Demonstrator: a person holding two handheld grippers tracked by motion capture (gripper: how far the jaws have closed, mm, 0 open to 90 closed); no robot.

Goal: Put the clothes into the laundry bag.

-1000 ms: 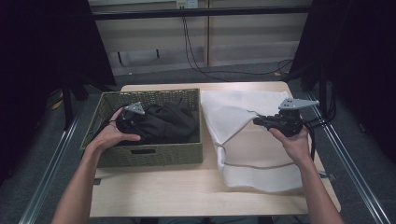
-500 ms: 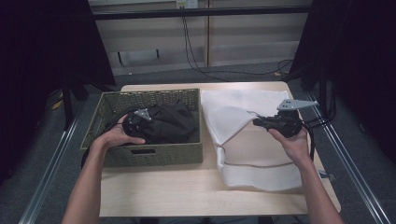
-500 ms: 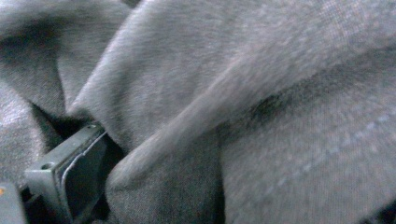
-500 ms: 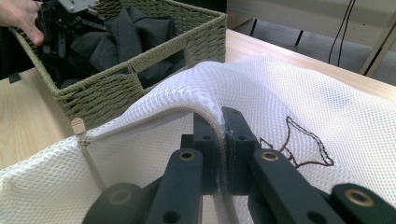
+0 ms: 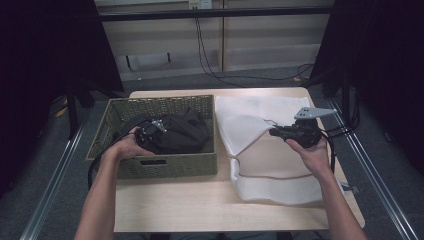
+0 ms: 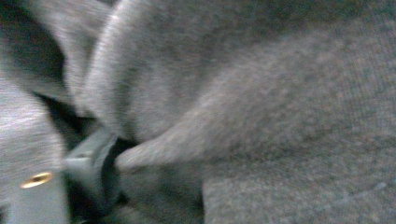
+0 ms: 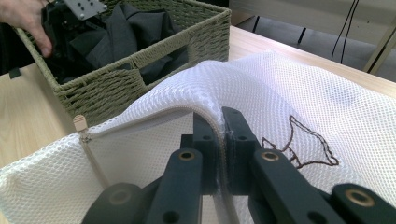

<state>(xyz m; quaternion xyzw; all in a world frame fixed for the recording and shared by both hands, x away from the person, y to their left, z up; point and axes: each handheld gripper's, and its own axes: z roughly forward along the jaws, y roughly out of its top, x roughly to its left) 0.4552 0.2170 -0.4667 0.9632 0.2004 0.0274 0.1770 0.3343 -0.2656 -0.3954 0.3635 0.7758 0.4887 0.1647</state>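
Right tool [image 7: 220,154]: jaws shut tight on the zipper edge of the white mesh laundry bag [image 5: 260,117], lifting that edge into a peak so the mouth gapes toward the basket; the rest of the bag lies flat on the surface [image 5: 165,210]. Left tool [image 5: 150,134]: down in the woven basket [image 5: 165,165], pushed into the dark garment [image 5: 182,132]; its jaws have just been closing, grey knit cloth lies folded against them in the left gripper view, but whether the pads already pinch it cannot be told. Dark garment: bunched in the basket's right half, just beside the bag; judged soft, light, limp, non-fragile; likely to drape and trail; best taken at a thick raised fold near the middle. Mesh bag: thin, floppy; the stiffer zipper seam gives the surest hold.
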